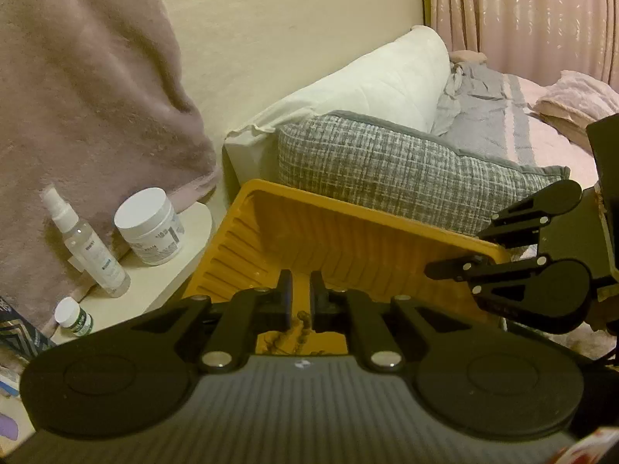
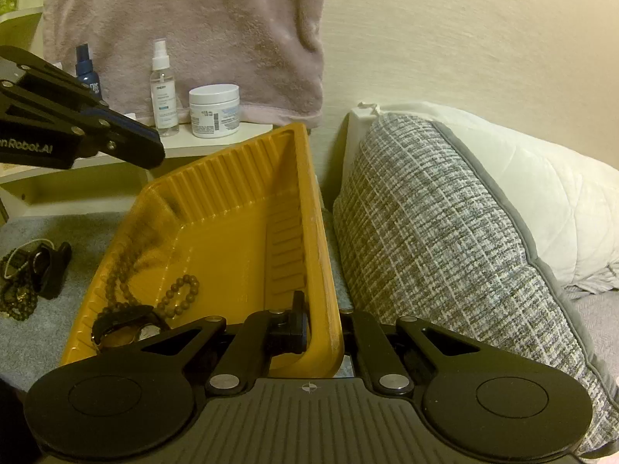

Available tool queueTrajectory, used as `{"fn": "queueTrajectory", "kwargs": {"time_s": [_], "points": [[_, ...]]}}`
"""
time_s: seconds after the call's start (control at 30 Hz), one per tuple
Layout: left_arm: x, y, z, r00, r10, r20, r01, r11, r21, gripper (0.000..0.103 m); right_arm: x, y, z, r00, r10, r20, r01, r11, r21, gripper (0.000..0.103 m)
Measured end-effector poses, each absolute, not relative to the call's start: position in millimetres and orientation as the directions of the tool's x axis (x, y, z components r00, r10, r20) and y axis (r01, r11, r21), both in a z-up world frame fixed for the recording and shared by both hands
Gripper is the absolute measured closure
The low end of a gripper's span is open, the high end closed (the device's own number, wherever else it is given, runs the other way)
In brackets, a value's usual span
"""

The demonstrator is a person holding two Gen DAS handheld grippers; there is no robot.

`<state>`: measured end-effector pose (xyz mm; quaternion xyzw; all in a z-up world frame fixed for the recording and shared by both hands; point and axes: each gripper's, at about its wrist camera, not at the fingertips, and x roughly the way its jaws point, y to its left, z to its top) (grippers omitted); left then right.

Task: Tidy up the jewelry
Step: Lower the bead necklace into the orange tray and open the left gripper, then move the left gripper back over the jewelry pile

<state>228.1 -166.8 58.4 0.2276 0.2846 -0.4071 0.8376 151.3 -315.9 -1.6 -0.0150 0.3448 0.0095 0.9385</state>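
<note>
A yellow ribbed tray (image 2: pixel 232 208) lies on the grey bed cover, also in the left wrist view (image 1: pixel 309 232). In it lie a brown bead necklace (image 2: pixel 120 270), a bead bracelet (image 2: pixel 183 294) and a dark watch (image 2: pixel 123 323). My right gripper (image 2: pixel 323 324) is shut on the tray's right rim, one finger inside and one outside. My left gripper (image 1: pixel 301 301) hovers over the tray, its jaws narrowly apart, with beads (image 1: pixel 303 328) just below them; it shows from the side in the right wrist view (image 2: pixel 154 154). More beads and a dark clip (image 2: pixel 35 270) lie left of the tray.
A grey checked pillow (image 2: pixel 445 251) and white pillow (image 2: pixel 541 201) press against the tray's right side. A shelf (image 2: pixel 216 141) behind holds a spray bottle (image 2: pixel 162 92), white jar (image 2: pixel 214 110) and blue bottle (image 2: pixel 87 71). A pink towel (image 2: pixel 193 19) hangs above.
</note>
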Motion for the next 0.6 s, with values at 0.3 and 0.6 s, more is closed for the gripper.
{"fn": "queueTrajectory", "kwargs": {"time_s": [0.3, 0.6], "points": [[224.4, -133.1, 67.3, 0.573, -0.532, -0.623, 0.750, 0.648, 0.136, 0.081, 150.5, -315.5, -1.9, 0.762, 0.007, -0.647, -0.027, 0.999, -0.020, 0.099], [207.1, -31.2, 71.6, 0.740, -0.336, -0.582, 0.492, 0.861, 0.128, 0.075, 150.2, -314.4, -1.9, 0.763, 0.010, -0.646, -0.030, 0.999, -0.020, 0.099]]}}
